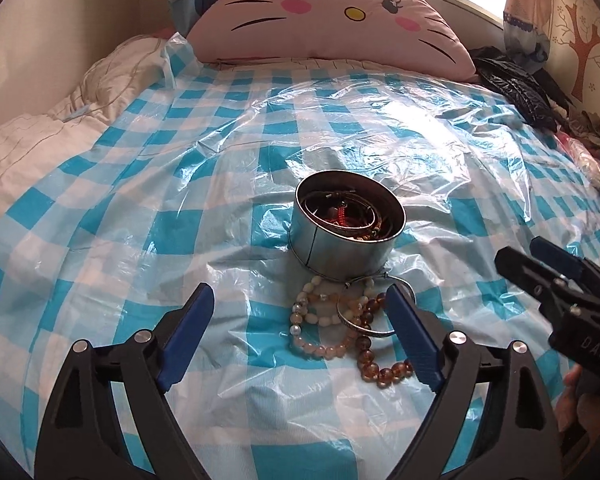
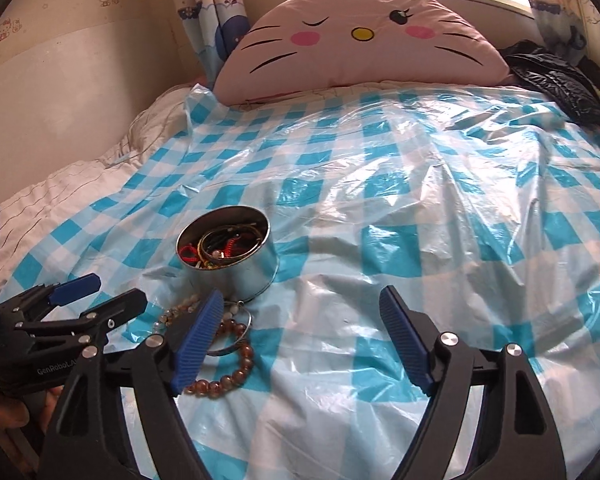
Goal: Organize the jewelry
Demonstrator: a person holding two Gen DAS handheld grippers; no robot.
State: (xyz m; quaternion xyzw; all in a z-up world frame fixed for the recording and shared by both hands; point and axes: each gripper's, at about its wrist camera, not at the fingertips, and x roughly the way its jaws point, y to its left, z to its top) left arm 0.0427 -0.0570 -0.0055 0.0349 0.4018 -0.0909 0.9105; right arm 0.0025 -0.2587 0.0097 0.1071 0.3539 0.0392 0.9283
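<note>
A round metal tin (image 1: 342, 246) holding bangles and red cords stands on the blue checked plastic sheet (image 1: 140, 208). Just in front of it lies a pile of bead bracelets (image 1: 324, 334) with a silver bangle (image 1: 364, 320) and an amber bead strand (image 1: 384, 372). My left gripper (image 1: 300, 312) is open and empty, its fingers on either side of the pile. The tin (image 2: 236, 258) and the bracelets (image 2: 228, 360) show at the left of the right wrist view. My right gripper (image 2: 302, 314) is open and empty, to the right of the pile. It also shows in the left wrist view (image 1: 528, 256).
A pink cat-face cushion (image 1: 332, 20) leans at the head of the bed. A white duvet (image 1: 40, 136) lies bunched at the left. Black shiny clothing (image 1: 516, 88) lies at the far right. A wall runs along the left side.
</note>
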